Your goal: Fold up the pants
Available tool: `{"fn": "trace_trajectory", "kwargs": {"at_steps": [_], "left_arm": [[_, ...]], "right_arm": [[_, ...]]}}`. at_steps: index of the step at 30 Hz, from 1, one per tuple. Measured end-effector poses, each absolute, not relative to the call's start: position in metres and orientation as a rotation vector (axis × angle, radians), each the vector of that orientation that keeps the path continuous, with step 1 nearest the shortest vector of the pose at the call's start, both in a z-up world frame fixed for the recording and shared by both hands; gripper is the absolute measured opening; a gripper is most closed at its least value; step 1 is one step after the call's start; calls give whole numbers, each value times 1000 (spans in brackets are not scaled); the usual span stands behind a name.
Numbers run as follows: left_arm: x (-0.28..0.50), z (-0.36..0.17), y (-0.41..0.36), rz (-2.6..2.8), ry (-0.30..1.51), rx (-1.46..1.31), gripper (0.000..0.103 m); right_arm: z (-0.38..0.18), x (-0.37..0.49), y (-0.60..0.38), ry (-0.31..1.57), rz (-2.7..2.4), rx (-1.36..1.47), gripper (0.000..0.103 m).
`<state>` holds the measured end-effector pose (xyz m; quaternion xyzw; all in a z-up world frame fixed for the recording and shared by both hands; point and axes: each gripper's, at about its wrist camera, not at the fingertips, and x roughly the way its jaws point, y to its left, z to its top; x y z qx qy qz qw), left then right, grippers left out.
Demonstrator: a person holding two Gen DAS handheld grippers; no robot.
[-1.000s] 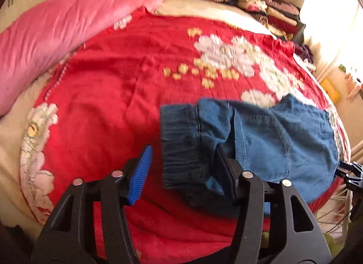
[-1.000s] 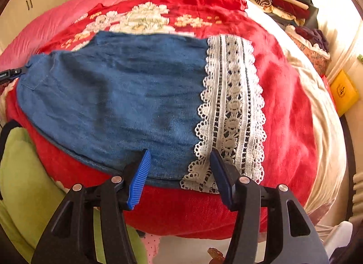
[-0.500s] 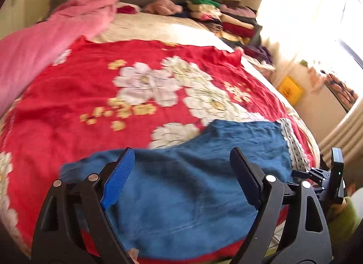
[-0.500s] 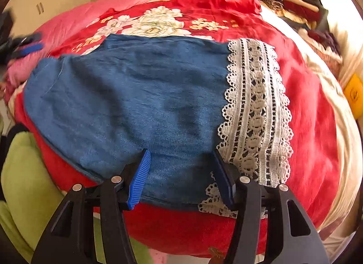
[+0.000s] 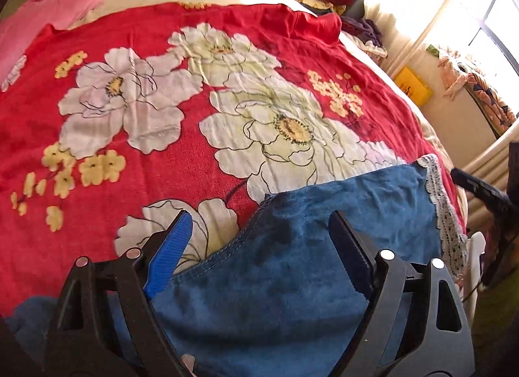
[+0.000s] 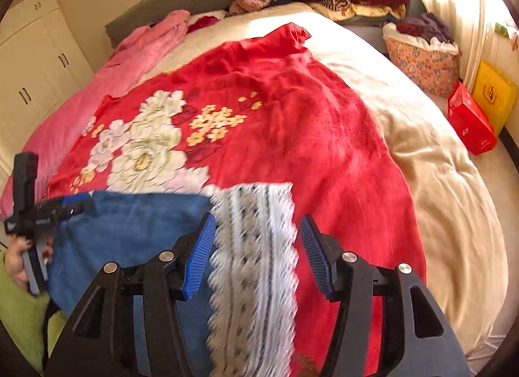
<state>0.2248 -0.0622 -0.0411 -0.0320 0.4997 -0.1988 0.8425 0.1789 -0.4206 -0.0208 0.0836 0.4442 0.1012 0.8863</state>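
Between folds: pants (image 5: 318, 266) flat at the bed's near edge on the red blanket (image 5: 162, 156). Left gripper (image 5: 259, 247) just opened wide, empty; right gripper (image 6: 256, 253) half-open over the lace hem, gripping nothing. Next: pinch hem, carry across.

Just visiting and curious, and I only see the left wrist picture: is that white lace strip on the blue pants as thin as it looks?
Observer: No. In the right wrist view the lace trim is a broad band with several rows, at the end of the pants.
Operator: Is the other tool gripping it?
Observer: No, the right gripper is open, with one finger to each side of the lace.
Operator: Anything off to the side that I miss?
Observer: A red box stands beside the yellow box.
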Motion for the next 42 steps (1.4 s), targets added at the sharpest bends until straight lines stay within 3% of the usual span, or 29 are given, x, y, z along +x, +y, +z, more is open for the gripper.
{"fn": "trace_trajectory", "kwargs": {"at_steps": [2, 5, 8, 9, 10, 11, 16, 19, 26, 27, 28, 29, 30, 32, 34, 36, 39, 42], "left_arm": [[228, -49, -65, -428, 1070, -68, 77], [230, -54, -69, -450, 1074, -70, 57], [227, -56, -76, -487, 1077, -61, 25], [224, -54, -78, -499, 1077, -52, 8], [222, -51, -80, -503, 1068, -35, 5], [220, -47, -81, -495, 1047, -18, 5], [217, -17, -95, -444, 925, 107, 3], [230, -18, -100, -415, 920, 119, 3], [241, -63, -84, -372, 991, 39, 6], [240, -59, -80, -369, 985, 22, 12], [238, -54, -77, -357, 977, 16, 23], [237, -48, -72, -341, 962, 14, 26], [233, -37, -64, -325, 934, 3, 28], [223, -17, -46, -303, 889, -32, 31], [211, -2, -28, -269, 853, -53, 47], [192, 7, -6, -223, 834, -68, 55], [163, 9, 12, -188, 854, -71, 56], [135, 1, 8, -206, 878, -33, 68]], "right_arm": [[-32, 195, -425, 949, 212, 195, 53], [-57, 211, -427, 1005, 251, 251, 51], [-65, 206, -422, 991, 300, 239, 35], [-62, 204, -421, 977, 306, 229, 30], [-58, 199, -421, 955, 323, 220, 21], [-50, 192, -421, 921, 340, 209, 19], [-8, 184, -420, 794, 362, 145, 18], [-5, 196, -415, 789, 337, 74, 18], [-66, 220, -411, 940, 247, 27, 22], [-65, 219, -412, 936, 242, 35, 23], [-62, 217, -413, 927, 229, 35, 32], [-57, 214, -414, 915, 206, 24, 44], [-51, 209, -416, 895, 178, 3, 47], [-37, 196, -418, 853, 162, -14, 49], [-23, 178, -423, 807, 150, -7, 55], [-11, 154, -427, 767, 150, 11, 59], [-1, 123, -420, 743, 171, -1, 63], [-1, 99, -404, 743, 198, -36, 65]]}}
